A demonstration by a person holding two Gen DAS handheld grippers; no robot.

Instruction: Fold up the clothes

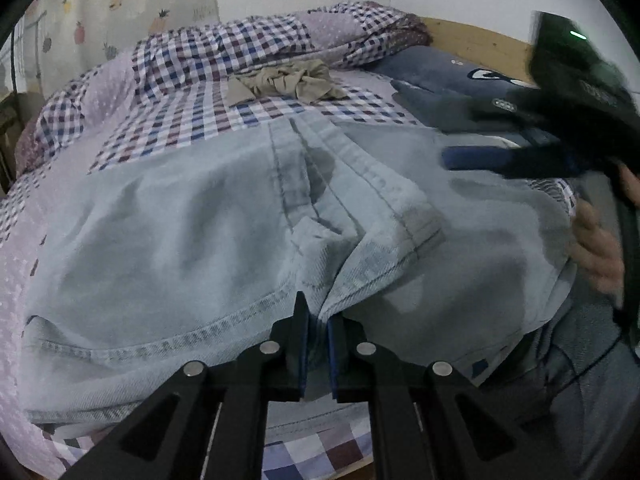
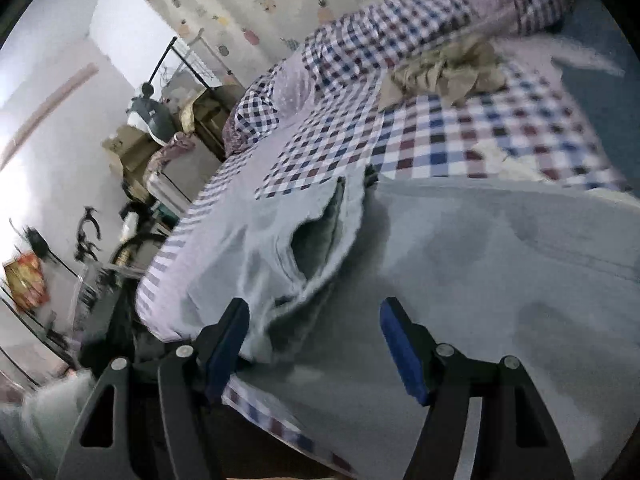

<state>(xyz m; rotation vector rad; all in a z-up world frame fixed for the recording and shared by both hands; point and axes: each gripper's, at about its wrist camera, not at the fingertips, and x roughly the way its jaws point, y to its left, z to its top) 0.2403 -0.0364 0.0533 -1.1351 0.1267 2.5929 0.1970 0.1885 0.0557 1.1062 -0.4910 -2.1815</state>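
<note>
Pale blue jeans point(image 1: 180, 220) lie spread over the near half of the bed, the waistband hem toward me. My left gripper point(image 1: 318, 320) is shut on a fold of the denim at that hem, and cloth shows between its blue pads. In the right wrist view the jeans point(image 2: 480, 260) fill the lower right, with an open leg end point(image 2: 312, 244) near the bed's edge. My right gripper point(image 2: 314, 308) hangs open just above the denim and holds nothing. In the left wrist view it appears blurred at the right point(image 1: 500, 160), with a hand point(image 1: 596, 248) on its handle.
A crumpled beige garment point(image 1: 288, 80) lies farther back on the checked quilt point(image 1: 192, 104). A navy pillow point(image 1: 440, 72) rests against the wooden headboard point(image 1: 480, 40). Left of the bed stand cardboard boxes point(image 2: 128, 148), a rack and clutter on the floor.
</note>
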